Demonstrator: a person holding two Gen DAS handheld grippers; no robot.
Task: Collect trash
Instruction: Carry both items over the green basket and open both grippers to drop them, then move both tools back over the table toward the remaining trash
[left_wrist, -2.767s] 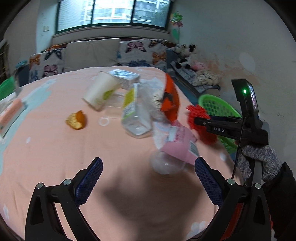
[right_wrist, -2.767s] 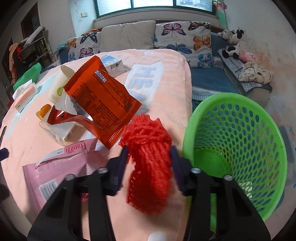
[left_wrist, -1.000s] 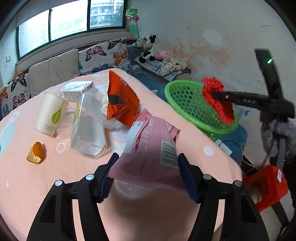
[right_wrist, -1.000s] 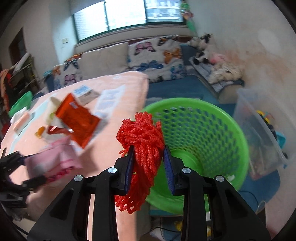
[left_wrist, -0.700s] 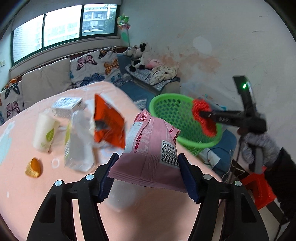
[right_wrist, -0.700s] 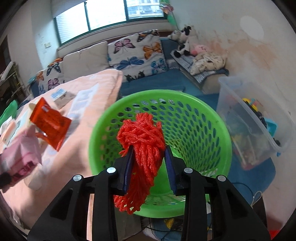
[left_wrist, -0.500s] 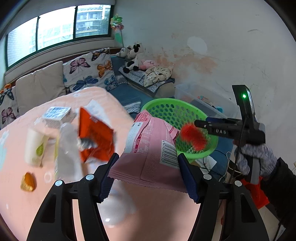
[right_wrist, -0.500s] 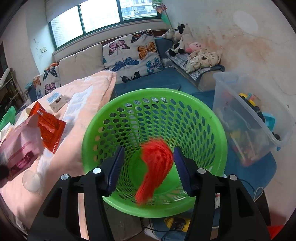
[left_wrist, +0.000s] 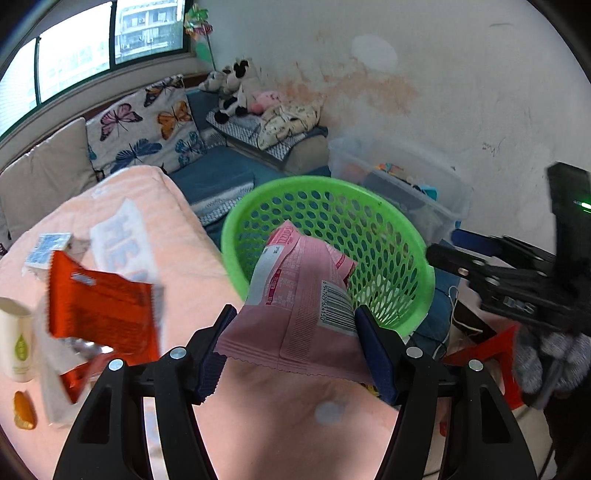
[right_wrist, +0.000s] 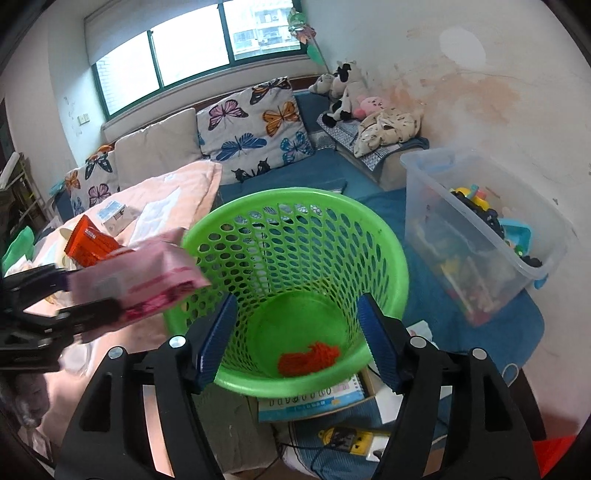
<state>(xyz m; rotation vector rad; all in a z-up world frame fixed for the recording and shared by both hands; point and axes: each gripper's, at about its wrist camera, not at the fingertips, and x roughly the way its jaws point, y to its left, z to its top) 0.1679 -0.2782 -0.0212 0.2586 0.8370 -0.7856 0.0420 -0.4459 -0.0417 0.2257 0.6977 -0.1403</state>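
Left gripper (left_wrist: 291, 350) clamped on the pink snack bag (left_wrist: 299, 306), blue pads pressing both side edges, the bag's top corner poking over the near rim of the green basket (left_wrist: 391, 221). Right gripper (right_wrist: 297, 339) spread wide with nothing between the pads — jaws just been opening — held above the basket's mouth, looking straight down inside. Red mesh net (right_wrist: 308, 358) lying on the basket floor, near the front wall, apart from both pads. Seen from the right wrist, pink bag reaching the basket's left rim, overlapping it slightly. Basket interior otherwise roomy, walls perforated, rim unbroken all round. Left of the basket, the bench (left_wrist: 184, 258) under a peach cloth, its edge just beside the basket wall. On the bench, blurred: orange wrapper (left_wrist: 99, 306), white paper cup (left_wrist: 14, 343), small printed carton (left_wrist: 48, 247), an orange scrap (left_wrist: 24, 410) at the far left edge. Right of the basket, a clear storage bin (right_wrist: 480, 229) of toys, a strip of blue mat between the two. Under the basket's front edge, a book and cardboard on the floor. Gloved hand (left_wrist: 550, 354) on the right gripper's handle at the left-wrist view's right edge.
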